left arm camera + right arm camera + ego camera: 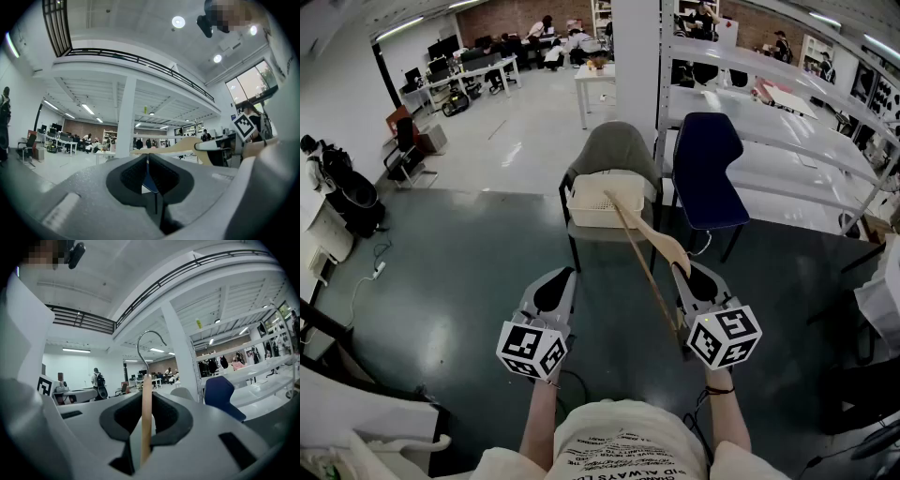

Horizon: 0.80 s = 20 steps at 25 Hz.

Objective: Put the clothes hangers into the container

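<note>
Cream container (600, 217) on grey chair (614, 150), wooden hanger (666, 246) reaching over it

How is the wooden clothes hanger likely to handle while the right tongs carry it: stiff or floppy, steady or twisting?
Probably stiff: the wooden clothes hanger shows no sag though it juts far past the right tongs. Likely light, since one narrow grip holds it. It may pivot, as its long arm overhangs the grip.

Wooden hanger (664, 244), metal hook (138, 352); glossy floor (469, 281).
</note>
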Tool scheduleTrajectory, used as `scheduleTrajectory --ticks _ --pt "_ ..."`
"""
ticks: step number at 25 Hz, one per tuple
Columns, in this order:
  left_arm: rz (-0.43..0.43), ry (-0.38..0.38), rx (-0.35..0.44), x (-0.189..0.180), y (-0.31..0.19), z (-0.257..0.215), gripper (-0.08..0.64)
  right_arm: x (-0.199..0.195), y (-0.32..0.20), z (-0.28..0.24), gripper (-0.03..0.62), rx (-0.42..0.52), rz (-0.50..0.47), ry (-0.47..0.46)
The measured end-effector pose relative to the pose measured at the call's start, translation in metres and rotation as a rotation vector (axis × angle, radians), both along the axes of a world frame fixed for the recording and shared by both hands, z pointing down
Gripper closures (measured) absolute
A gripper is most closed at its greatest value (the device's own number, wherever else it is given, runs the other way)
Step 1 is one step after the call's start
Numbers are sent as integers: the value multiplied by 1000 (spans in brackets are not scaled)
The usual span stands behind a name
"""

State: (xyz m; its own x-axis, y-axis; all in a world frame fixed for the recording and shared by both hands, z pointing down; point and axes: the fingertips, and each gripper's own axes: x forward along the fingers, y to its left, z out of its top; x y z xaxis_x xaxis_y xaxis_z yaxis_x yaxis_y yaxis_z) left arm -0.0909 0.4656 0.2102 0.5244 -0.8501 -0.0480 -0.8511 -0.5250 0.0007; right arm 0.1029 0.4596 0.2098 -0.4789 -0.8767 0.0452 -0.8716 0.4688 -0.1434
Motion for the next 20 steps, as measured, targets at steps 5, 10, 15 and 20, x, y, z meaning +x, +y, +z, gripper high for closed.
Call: scheduleTrajectory --ticks 5,10,15,20 --pt "-3 -1 1 8 -3 2 529 9 -2 7 538 -10 -2 -12" --pt "-18 13 0 17 -10 6 529 25 -9 8 538 -3 -14 -47" --pt "-24 22 0 19 -17 2 529 29 -19 7 538 -10 -12 -45" --pt "-27 19 -5 18 -26 4 529 25 -30 7 538 -13 -22 -47"
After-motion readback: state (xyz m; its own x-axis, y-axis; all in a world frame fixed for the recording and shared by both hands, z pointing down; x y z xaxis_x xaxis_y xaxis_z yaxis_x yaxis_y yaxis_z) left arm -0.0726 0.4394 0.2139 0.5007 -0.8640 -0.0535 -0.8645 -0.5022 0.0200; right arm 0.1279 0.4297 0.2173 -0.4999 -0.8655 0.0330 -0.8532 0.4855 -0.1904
